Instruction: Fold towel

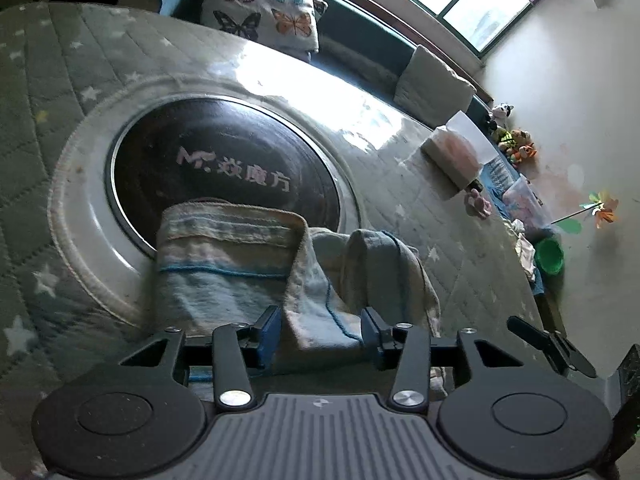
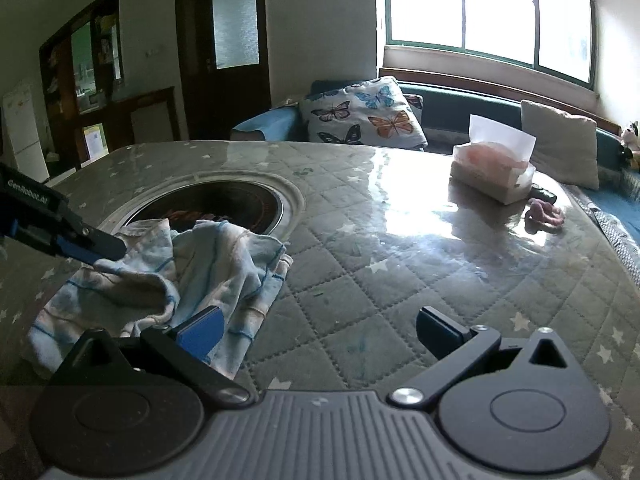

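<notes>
The towel (image 2: 168, 276), pale with blue stripes, is seen crumpled on the quilted table cover (image 2: 400, 280), partly over the dark round inset (image 2: 224, 204). A fold is flanked, unpinched, by the partly parted left gripper (image 1: 320, 330). The right gripper (image 2: 320, 332) is spread wide, empty, beside it. A tissue box (image 2: 492, 176) is seen far right.

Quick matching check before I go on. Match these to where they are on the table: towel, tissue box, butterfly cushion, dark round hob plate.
Things:
1. towel
2. tissue box
3. butterfly cushion
4. dark round hob plate

Places:
a. on the bench behind the table, under the window
b. set into the quilted table cover, ringed by a pale rim
c. bunched on the near side of the table, partly over the round plate's rim
d. standing on the far side of the table, a sheet sticking up

Pairs: 1-c, 2-d, 3-a, 4-b
</notes>
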